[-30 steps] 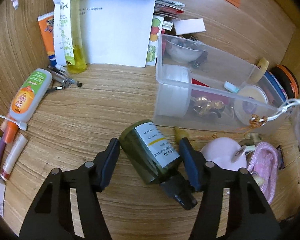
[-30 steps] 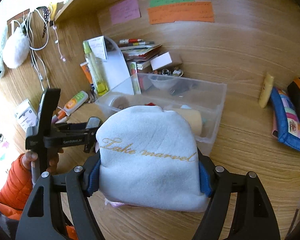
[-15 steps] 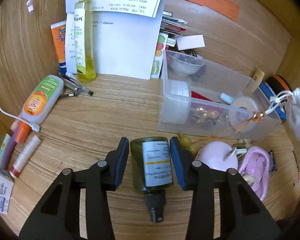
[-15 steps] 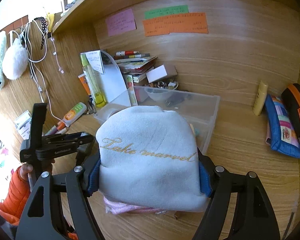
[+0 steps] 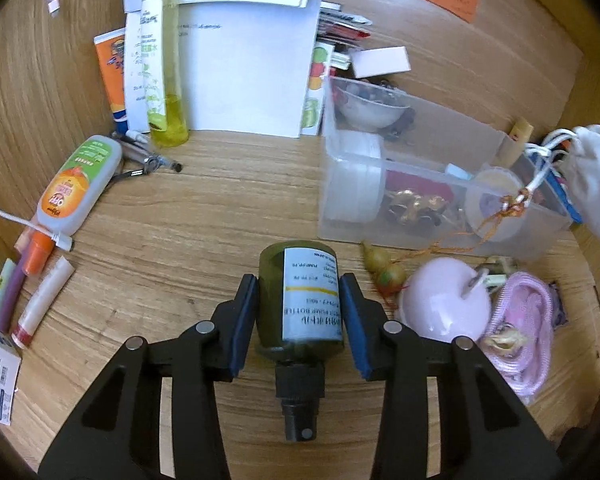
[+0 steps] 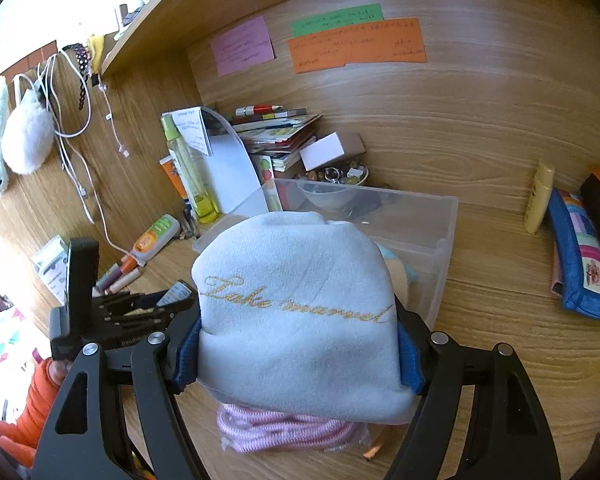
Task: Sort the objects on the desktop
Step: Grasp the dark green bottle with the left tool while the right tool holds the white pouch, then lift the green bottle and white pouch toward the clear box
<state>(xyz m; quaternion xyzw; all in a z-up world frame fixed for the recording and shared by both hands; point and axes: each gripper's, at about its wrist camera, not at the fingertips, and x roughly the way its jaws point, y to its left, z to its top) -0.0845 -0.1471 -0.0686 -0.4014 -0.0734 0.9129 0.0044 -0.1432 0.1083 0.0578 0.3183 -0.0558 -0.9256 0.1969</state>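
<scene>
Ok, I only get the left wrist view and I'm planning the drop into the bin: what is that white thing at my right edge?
Observer: A pale pouch with gold script lettering, clamped in the right gripper.
Operator: Fine. My left gripper grips the green bottle. Is the pouch over the clear bin?
Observer: I cannot tell. It hides the bin's near wall in the right wrist view, and the coiled pink cord shows just beneath it.
Operator: Anything right of the bin?
Observer: A blue patchwork pencil case lies on the desk there, apart from the bin.
</scene>
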